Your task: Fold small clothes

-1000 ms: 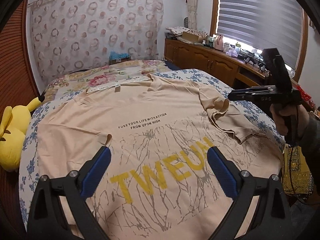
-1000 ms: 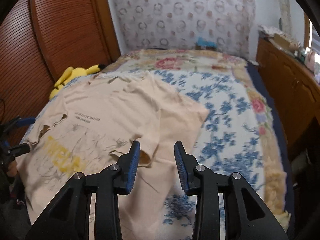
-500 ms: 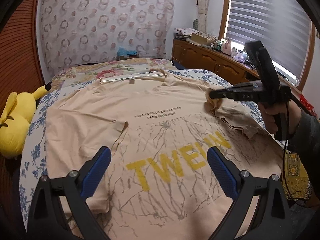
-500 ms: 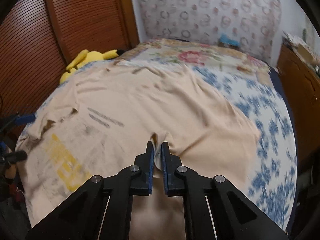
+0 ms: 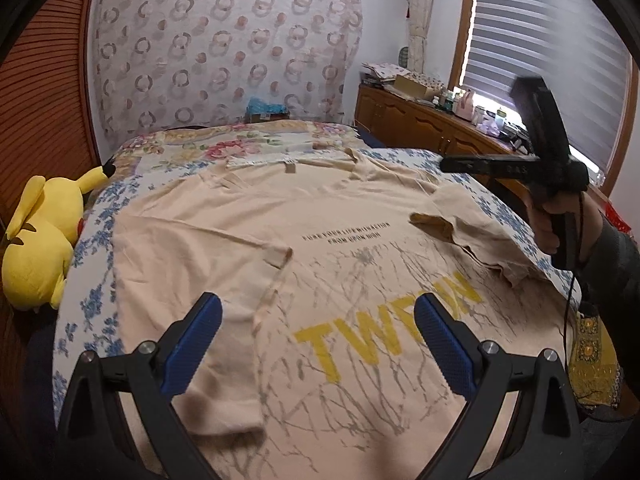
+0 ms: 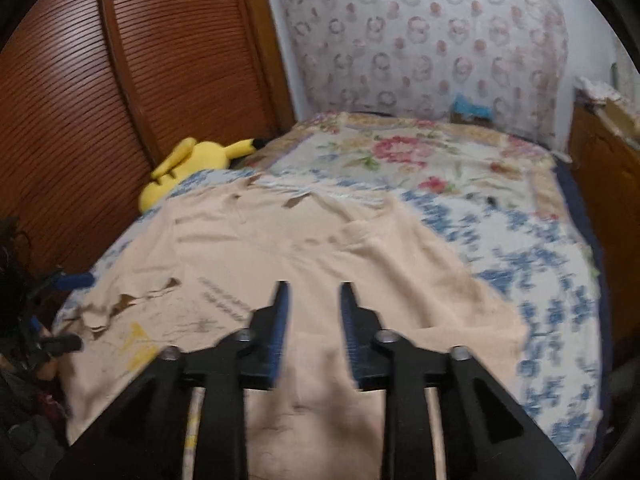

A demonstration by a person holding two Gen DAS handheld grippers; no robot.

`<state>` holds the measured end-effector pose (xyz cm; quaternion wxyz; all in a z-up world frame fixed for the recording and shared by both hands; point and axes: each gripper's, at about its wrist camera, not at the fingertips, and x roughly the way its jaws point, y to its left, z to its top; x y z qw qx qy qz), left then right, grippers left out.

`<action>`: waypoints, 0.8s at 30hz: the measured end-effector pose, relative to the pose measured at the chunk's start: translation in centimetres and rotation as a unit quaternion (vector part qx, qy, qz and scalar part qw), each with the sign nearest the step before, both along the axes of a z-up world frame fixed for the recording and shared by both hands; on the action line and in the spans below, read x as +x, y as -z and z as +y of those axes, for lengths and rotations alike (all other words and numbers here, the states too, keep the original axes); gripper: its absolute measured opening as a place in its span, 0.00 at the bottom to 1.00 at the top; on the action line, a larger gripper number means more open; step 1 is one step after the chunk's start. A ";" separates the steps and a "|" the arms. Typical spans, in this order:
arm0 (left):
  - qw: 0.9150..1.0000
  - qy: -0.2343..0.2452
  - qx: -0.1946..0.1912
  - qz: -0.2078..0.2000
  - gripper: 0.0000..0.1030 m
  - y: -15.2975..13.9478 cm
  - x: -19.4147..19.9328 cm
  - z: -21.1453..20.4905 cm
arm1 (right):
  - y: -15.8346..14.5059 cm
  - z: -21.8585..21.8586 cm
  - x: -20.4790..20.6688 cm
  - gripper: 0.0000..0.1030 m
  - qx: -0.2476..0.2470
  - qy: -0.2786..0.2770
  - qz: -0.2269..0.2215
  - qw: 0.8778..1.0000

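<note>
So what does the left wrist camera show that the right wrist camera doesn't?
Only the left wrist view: the window blinds, the yellow TWEUN lettering in full, and the right gripper seen from outside, held above the shirt's folded sleeve.
Only the right wrist view: the louvered wooden door.
Both: the beige t-shirt, yellow plush toy and floral bedspread.

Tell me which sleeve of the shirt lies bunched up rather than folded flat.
The sleeve near the right tool: it sits in a rumpled heap beside the small black print. The other sleeve, on the plush toy's side, is folded flat over the shirt's body.
</note>
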<state>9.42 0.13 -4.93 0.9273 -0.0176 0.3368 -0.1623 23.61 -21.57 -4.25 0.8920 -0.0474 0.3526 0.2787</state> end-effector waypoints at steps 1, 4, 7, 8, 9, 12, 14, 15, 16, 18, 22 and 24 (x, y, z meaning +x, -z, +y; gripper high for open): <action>1.000 -0.003 -0.001 0.000 0.95 -0.1 0.2 0.3 | 0.1 -0.4 0.1 0.37 -0.006 0.005 0.000 1.000; 1.000 -0.016 0.004 0.000 0.95 -0.4 1.1 1.5 | 0.6 -1.9 1.1 0.47 -0.041 0.032 0.001 0.999; 1.000 -0.030 0.007 0.001 0.95 -0.6 2.2 2.7 | 1.4 -3.6 1.9 0.48 -0.053 0.048 0.011 0.997; 0.999 -0.033 0.010 0.003 0.95 -0.6 2.6 3.0 | 1.7 -4.2 2.2 0.48 -0.056 0.054 0.014 0.997; 0.999 -0.038 0.015 0.004 0.95 -0.6 3.1 3.4 | 2.0 -4.7 2.4 0.48 -0.058 0.060 0.017 0.996; 0.998 -0.053 0.023 0.012 0.95 -0.4 4.6 4.9 | 3.0 -6.0 3.0 0.50 -0.057 0.071 0.032 0.995; 0.998 -0.061 0.023 0.016 0.95 -0.3 5.4 5.7 | 3.3 -6.4 3.3 0.53 -0.060 0.080 0.036 0.994; 0.997 -0.066 0.024 0.019 0.95 -0.2 5.9 6.3 | 3.5 -6.7 3.4 0.53 -0.060 0.082 0.039 0.994; 0.997 -0.070 0.026 0.021 0.95 -0.2 6.3 6.7 | 3.7 -6.9 3.5 0.54 -0.061 0.084 0.042 0.994; 0.996 -0.079 0.030 0.026 0.95 0.0 7.2 7.7 | 4.1 -7.2 3.7 0.54 -0.067 0.091 0.047 0.992; 0.994 -0.096 0.037 0.039 0.95 0.6 8.9 9.5 | 5.0 -7.3 4.6 0.55 -0.074 0.095 0.065 0.991; 0.992 -0.106 0.039 0.050 0.95 1.3 9.9 10.5 | 5.0 -7.1 4.9 0.55 -0.080 0.095 0.063 0.990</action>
